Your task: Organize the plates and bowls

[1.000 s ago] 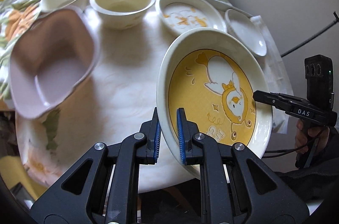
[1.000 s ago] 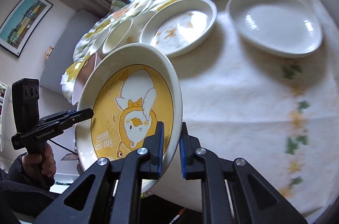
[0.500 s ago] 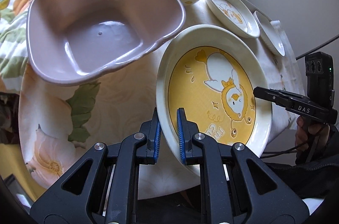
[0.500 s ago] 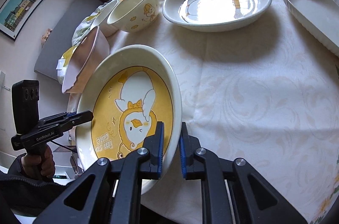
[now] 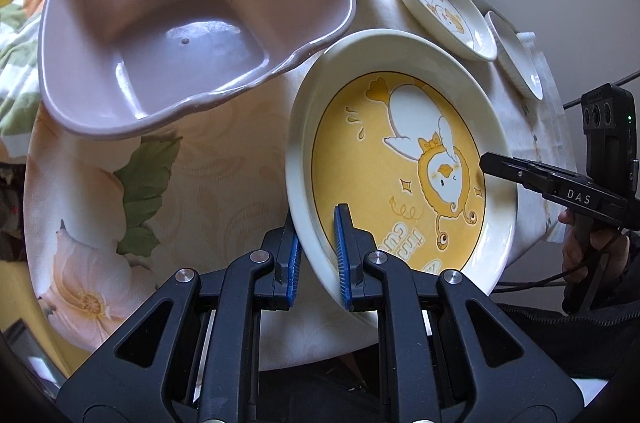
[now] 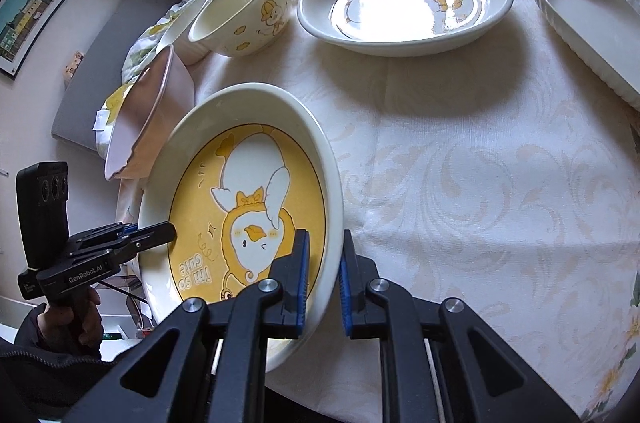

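Both grippers clamped on one yellow duck plate (image 5: 400,167), at opposite edges of its rim. Left gripper (image 5: 316,255) closed on the near rim in the left wrist view, blue pads (image 5: 342,259) pressed one inside the plate and one under it. Right gripper (image 6: 322,275) likewise closed on the rim in the right wrist view, one pad over the printed yellow face, the other behind the rim. Plate tilted on a slant over the near part of the table, cartoon duck and lettering facing up toward the cameras; whether its underside touches the tablecloth (image 6: 480,183) cannot be told. Just beside the plate on its left, a large mauve bowl (image 5: 180,23) with a wavy rim, sitting on the floral cloth. Further back, a cream deep bowl (image 6: 244,15) with small duck prints, and beside it a second duck plate (image 6: 404,3), glossy with glare, flat on the cloth. At the far right, a white ribbed dish (image 6: 588,19). Behind the deep bowl, one more white bowl (image 6: 184,27), mostly hidden. On the wall at left, a framed picture (image 6: 36,11).
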A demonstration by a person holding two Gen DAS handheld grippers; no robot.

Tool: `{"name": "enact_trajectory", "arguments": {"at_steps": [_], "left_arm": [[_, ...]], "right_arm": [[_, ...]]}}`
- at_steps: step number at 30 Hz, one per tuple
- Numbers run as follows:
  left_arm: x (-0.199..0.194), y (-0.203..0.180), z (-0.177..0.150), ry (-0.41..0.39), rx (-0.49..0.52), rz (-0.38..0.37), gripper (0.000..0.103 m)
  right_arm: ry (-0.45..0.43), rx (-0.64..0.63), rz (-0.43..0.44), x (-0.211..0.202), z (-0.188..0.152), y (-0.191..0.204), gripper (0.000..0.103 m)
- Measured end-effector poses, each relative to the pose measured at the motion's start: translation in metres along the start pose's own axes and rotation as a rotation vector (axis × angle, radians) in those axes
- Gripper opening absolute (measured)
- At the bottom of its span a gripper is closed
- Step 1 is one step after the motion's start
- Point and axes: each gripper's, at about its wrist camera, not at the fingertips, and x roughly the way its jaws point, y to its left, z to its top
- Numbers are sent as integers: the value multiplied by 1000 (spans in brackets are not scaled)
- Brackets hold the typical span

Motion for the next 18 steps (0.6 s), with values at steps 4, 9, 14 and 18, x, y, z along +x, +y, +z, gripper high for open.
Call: {"name": "enact_trajectory", "arguments": {"at_steps": [4, 9, 14, 18], "left_arm": [[-1, -3, 0, 5, 6, 35, 14], [1, -8, 2, 12, 2, 64, 16], [2, -14, 3, 16, 2, 102, 21], [6, -26, 2, 8, -1, 128, 40]], "right_arm": [[-6, 23, -6, 0, -1, 0, 16], [-11, 26, -16, -3, -1, 6, 45], [-9, 36, -15, -3, 1, 8, 49], [-1, 20, 9, -10, 1, 5, 49]]}}
